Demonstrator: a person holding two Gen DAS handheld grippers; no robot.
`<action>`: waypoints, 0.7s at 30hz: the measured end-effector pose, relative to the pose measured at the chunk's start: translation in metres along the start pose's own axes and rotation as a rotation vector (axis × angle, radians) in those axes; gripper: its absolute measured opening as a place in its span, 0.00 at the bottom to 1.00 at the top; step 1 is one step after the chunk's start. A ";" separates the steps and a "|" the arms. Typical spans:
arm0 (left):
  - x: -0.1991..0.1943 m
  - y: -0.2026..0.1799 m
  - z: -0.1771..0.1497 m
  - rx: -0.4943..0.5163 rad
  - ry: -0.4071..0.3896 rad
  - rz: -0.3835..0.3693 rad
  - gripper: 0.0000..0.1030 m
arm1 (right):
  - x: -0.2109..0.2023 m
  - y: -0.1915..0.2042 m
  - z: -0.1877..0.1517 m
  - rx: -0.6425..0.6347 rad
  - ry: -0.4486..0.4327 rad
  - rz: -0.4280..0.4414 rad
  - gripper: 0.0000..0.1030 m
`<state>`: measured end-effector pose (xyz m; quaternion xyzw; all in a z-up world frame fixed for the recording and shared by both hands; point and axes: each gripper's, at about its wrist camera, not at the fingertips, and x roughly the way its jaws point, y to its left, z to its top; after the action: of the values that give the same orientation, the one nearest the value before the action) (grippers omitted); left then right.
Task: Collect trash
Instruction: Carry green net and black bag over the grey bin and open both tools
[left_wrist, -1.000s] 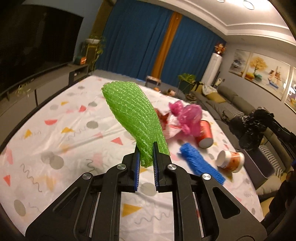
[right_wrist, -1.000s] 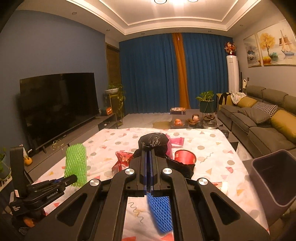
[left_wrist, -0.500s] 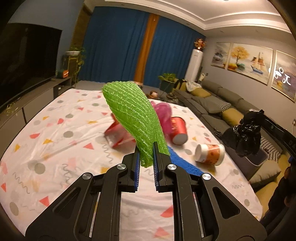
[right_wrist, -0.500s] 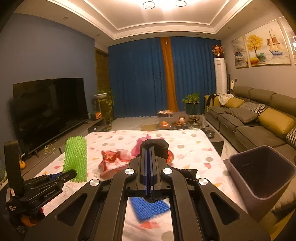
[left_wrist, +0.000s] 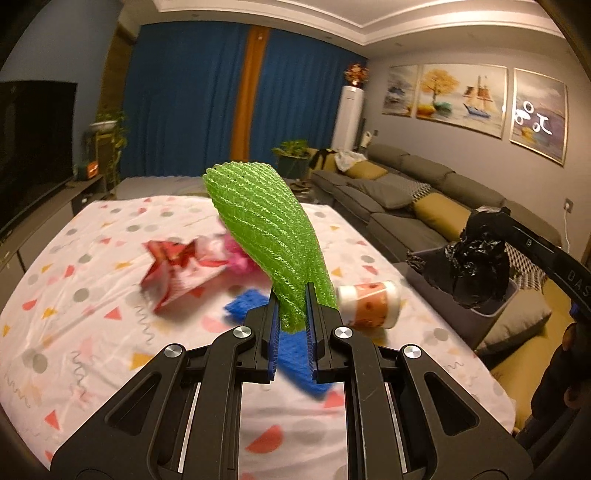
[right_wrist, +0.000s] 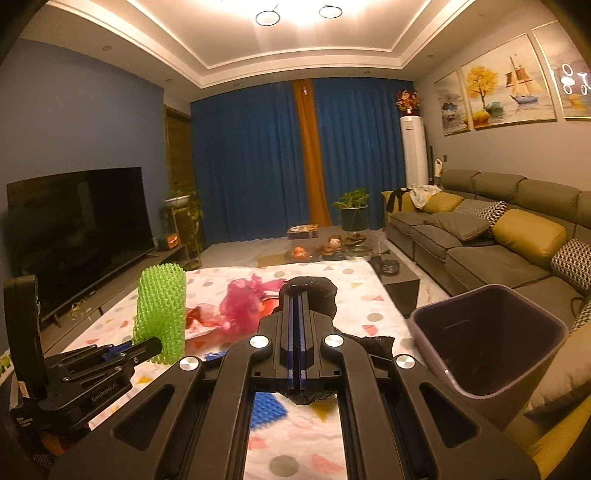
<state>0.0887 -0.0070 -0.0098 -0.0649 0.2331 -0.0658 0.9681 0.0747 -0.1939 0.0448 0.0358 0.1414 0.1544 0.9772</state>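
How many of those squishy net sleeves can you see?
2. The green net sleeve is pinched upright in the left gripper. The blue net sleeve lies on the table, partly behind the fingers. More may be hidden.

On the table (left_wrist: 92, 258), a snack wrapper (left_wrist: 177, 273) lies left of a tipped paper cup (left_wrist: 369, 304) near the right edge; a bin (right_wrist: 491, 350) stands beyond that edge, before the sofa (right_wrist: 480, 236)

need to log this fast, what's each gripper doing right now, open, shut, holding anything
Left gripper: shut on the green foam net.
Right gripper: shut on the crumpled black plastic bag.
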 end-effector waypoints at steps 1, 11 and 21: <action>0.003 -0.005 0.001 0.010 0.001 -0.007 0.11 | -0.001 -0.004 0.000 0.002 -0.003 -0.009 0.03; 0.037 -0.070 0.017 0.114 0.011 -0.115 0.11 | -0.004 -0.052 0.002 0.049 -0.020 -0.099 0.03; 0.081 -0.158 0.031 0.224 0.010 -0.261 0.11 | -0.005 -0.109 0.008 0.087 -0.042 -0.229 0.02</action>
<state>0.1591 -0.1723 0.0069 0.0141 0.2189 -0.2169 0.9512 0.1044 -0.2987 0.0414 0.0649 0.1307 0.0347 0.9887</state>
